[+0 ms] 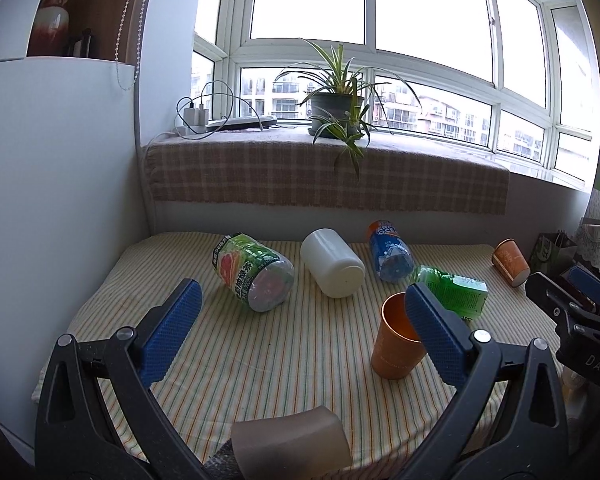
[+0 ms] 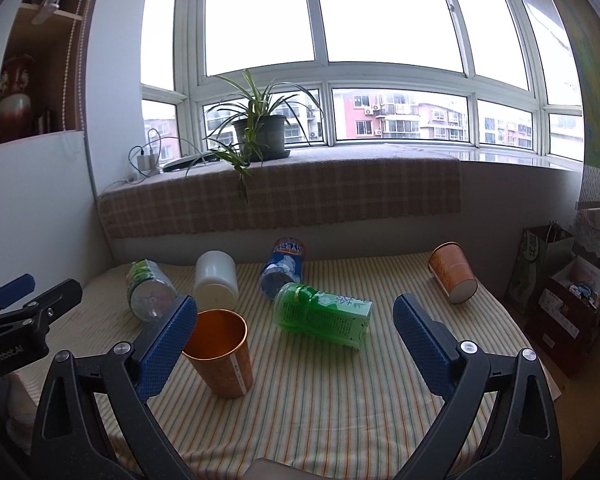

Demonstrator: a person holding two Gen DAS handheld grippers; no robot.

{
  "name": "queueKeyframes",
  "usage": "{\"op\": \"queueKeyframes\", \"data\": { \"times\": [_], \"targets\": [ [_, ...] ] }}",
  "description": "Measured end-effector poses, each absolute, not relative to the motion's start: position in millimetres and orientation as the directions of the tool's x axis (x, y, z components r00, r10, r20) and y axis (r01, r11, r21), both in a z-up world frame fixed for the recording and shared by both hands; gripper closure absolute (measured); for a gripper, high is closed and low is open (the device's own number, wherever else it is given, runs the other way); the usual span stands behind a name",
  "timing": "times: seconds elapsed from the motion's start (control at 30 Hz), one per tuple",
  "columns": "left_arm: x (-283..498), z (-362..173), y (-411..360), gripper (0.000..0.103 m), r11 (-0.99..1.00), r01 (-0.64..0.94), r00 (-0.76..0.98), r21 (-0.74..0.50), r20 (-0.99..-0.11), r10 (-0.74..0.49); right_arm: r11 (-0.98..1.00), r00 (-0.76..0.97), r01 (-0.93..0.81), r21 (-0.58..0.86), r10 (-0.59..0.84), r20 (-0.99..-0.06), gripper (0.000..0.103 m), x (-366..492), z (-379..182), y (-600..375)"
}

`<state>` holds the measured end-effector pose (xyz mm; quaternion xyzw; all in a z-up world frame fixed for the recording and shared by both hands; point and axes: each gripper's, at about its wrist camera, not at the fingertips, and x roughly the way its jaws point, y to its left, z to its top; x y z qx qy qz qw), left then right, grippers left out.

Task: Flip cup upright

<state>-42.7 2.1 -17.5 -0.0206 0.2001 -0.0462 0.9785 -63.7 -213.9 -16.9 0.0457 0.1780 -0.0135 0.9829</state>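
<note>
Behind the upright orange cup (image 2: 220, 354), bottles (image 2: 322, 314) lie toppled; both grippers (image 1: 304, 330) (image 2: 296, 344) gape, empty.

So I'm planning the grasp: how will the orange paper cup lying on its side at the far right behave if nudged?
The orange paper cup lies on its side, so a nudge would probably roll it in a curve, since it tapers. It looks empty and thin-walled: likely light, and easily crushed. The striped cloth may damp rolling.
</note>
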Motion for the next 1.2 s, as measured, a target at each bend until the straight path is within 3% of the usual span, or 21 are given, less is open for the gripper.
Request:
{"op": "queueKeyframes", "data": {
  "times": [1.2],
  "targets": [
    [-40.2, -22.9, 1.7, 0.0, 0.995, 0.081, 0.912, -0.062, -0.398, -0.099, 0.993, 0.919, 0.038, 0.109, 0.008, -0.393, 0.005, -56.6, -24.1, -217.8]
  ]
}}
